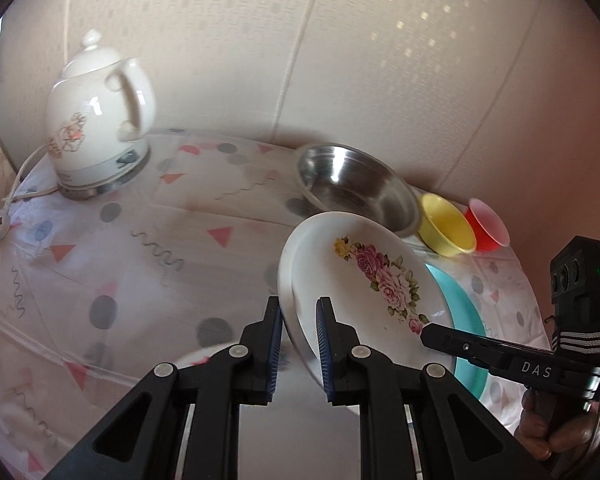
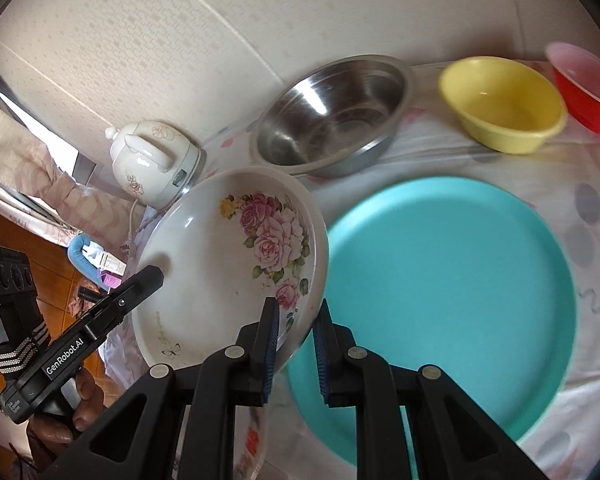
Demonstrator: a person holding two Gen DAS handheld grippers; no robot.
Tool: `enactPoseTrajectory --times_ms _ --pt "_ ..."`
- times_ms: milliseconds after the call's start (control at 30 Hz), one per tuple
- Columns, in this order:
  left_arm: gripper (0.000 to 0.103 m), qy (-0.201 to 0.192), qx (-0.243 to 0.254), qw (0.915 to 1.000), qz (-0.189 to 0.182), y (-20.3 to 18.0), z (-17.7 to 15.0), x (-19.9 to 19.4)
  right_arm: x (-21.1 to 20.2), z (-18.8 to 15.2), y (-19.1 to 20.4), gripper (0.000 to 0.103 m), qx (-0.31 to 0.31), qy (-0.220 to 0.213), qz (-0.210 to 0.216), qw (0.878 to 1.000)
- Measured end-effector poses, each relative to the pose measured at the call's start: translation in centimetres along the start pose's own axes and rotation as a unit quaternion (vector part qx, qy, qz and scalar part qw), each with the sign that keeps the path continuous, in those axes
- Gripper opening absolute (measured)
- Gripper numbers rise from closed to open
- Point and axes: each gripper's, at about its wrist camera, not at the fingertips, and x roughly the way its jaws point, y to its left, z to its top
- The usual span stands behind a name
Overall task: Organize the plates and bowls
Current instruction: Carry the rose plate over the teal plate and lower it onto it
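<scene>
The table (image 1: 112, 184), draped in a patterned plastic cloth, is carrying everything, and along its far edge against the wall the white kettle (image 1: 100, 120) is sitting toward the far left corner while the steel bowl (image 2: 332, 116), the yellow bowl (image 2: 500, 104) and the red bowl (image 2: 584, 88) are lining up toward the far right. The turquoise plate (image 2: 452, 300) is lying flat nearer the right edge, directly ahead of the right gripper (image 2: 296, 344) and to the right of the left gripper (image 1: 300, 344). The floral plate (image 1: 364, 280) is hanging tilted in the air, clear of the cloth, with its right rim overlapping the turquoise plate's left side from above. Both grippers are gripping it by opposite rims: the left one is pinching the left rim between its blue pads (image 1: 325, 344), and the right one is pinching the right rim, so the plate's width is running from one gripper to the other. The turquoise plate is lying to the right and below the held plate, nearer the right hand, so the likely move is a rightward carry and a levelling before lowering it on as a stack. Both grippers are pointing forward toward the wall, angled inward at each other.
</scene>
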Motion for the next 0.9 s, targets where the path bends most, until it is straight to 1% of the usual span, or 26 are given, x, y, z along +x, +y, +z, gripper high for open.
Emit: enactPoseTrajectory --times_ms 167,300,467,633,900 --pt "0.017 0.02 0.016 0.9995 -0.019 -3.3 -0.9 1.5 -2.1 -1.5 -3.3 0.017 0.029 -0.01 -0.014 0.999" --pt "0.017 0.038 0.028 0.9984 -0.03 -5.7 -1.5 2.8 -3.1 -2.2 -5.4 0.017 0.045 -0.02 -0.033 0.998" --pt "0.017 0.057 0.042 0.9969 -0.033 -7.8 -2.3 4.1 -4.0 -2.6 -7.4 0.017 0.061 -0.026 -0.05 0.997" --pt "0.017 0.067 0.048 0.9962 -0.03 -8.5 -2.6 5.0 -4.3 -2.8 -8.2 0.017 0.062 -0.028 -0.059 0.996" --pt "0.017 0.074 0.044 0.9958 -0.029 -8.5 -3.0 5.4 -4.1 -3.0 -7.9 0.017 0.052 -0.03 -0.076 0.995"
